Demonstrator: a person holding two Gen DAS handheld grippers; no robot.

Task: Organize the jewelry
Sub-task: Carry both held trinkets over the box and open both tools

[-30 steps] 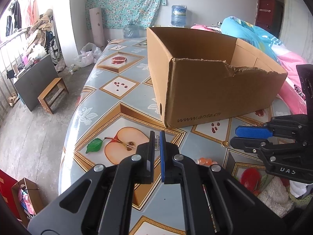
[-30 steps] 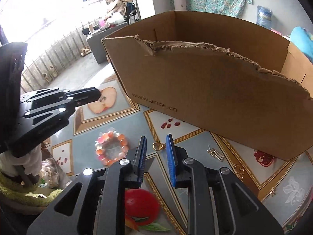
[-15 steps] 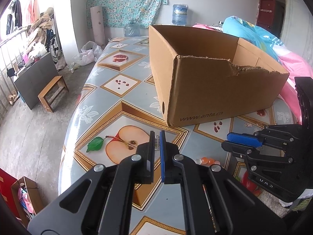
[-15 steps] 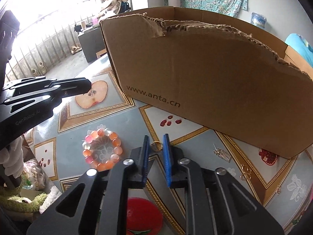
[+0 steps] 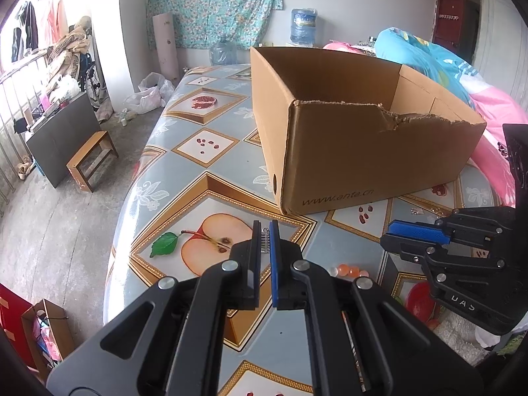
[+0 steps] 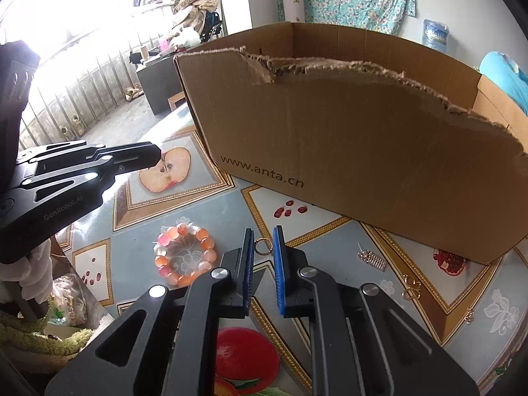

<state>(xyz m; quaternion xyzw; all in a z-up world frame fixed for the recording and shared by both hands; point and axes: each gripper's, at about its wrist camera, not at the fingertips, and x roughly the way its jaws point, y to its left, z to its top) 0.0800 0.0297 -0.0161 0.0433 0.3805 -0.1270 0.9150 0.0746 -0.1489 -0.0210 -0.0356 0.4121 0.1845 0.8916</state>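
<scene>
My left gripper point(image 5: 264, 229) is shut on a small silver comb-like piece point(image 5: 264, 242), held above the apple print on the table point(image 5: 198, 165). In the right wrist view my right gripper point(image 6: 263, 236) has its pads pressed on a small gold ring point(image 6: 262, 246) just above the tablecloth. An orange bead bracelet point(image 6: 184, 257) lies to the left of it. The torn cardboard box point(image 6: 330, 138) stands open right behind. From the left wrist view the right gripper point(image 5: 386, 236) shows at the right, below the box point(image 5: 363, 151).
More jewelry lies in front of the box: a silver comb-like piece point(image 6: 373, 259), a gold clover piece point(image 6: 411, 288) and a tiny gold bit point(image 6: 468, 313). The left gripper point(image 6: 158, 155) reaches in from the left. The table's left edge point(image 5: 132, 191) drops to the floor.
The right gripper's jaws have narrowed around the gold ring, and it has shifted a little to the left in the left wrist view. The left gripper has stayed still with its silver piece.
</scene>
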